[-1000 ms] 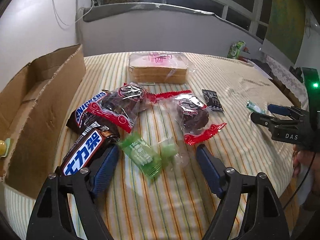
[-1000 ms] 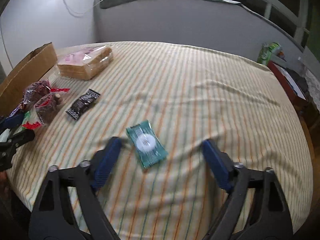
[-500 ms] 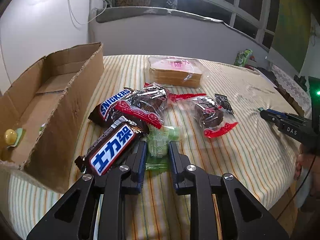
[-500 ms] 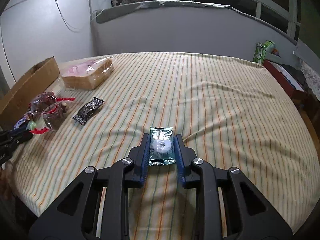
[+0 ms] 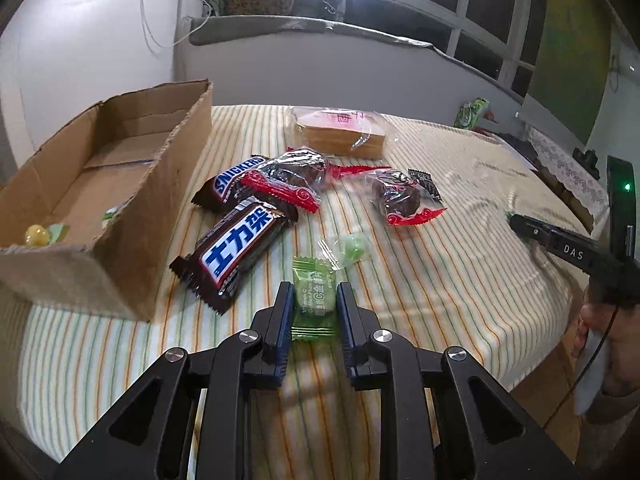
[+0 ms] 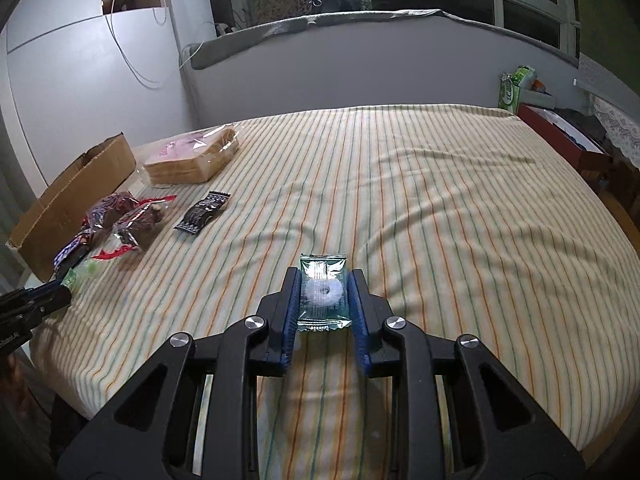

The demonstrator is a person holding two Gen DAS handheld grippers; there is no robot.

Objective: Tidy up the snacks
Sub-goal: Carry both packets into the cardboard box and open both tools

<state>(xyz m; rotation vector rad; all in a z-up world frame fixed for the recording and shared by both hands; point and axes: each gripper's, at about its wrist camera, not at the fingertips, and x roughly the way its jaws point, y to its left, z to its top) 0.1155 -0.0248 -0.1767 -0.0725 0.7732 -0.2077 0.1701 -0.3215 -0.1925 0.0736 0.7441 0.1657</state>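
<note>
My left gripper (image 5: 314,296) is shut on a green candy packet (image 5: 313,294) and holds it above the striped cloth, right of the open cardboard box (image 5: 172,184). My right gripper (image 6: 324,284) is shut on a teal packet with a white ring candy (image 6: 323,292), lifted above the cloth. Two Snickers bars (image 5: 236,248), two red-trimmed clear packs of dark snacks (image 5: 400,196), a loose green candy (image 5: 354,246), a small black sachet (image 5: 425,182) and a wrapped sandwich cake (image 5: 340,134) lie on the table. The right gripper shows at the right in the left wrist view (image 5: 516,222).
The box holds a yellow candy (image 5: 36,234) at its near end. The striped tablecloth (image 6: 440,208) covers a round table. A grey ledge and wall stand behind it. A green bag (image 6: 514,84) and a red box (image 6: 560,136) sit beyond the right edge.
Both grippers went from open around their packets to shut on them, then lifted them off the cloth. The left one drew back with the green packet.
</note>
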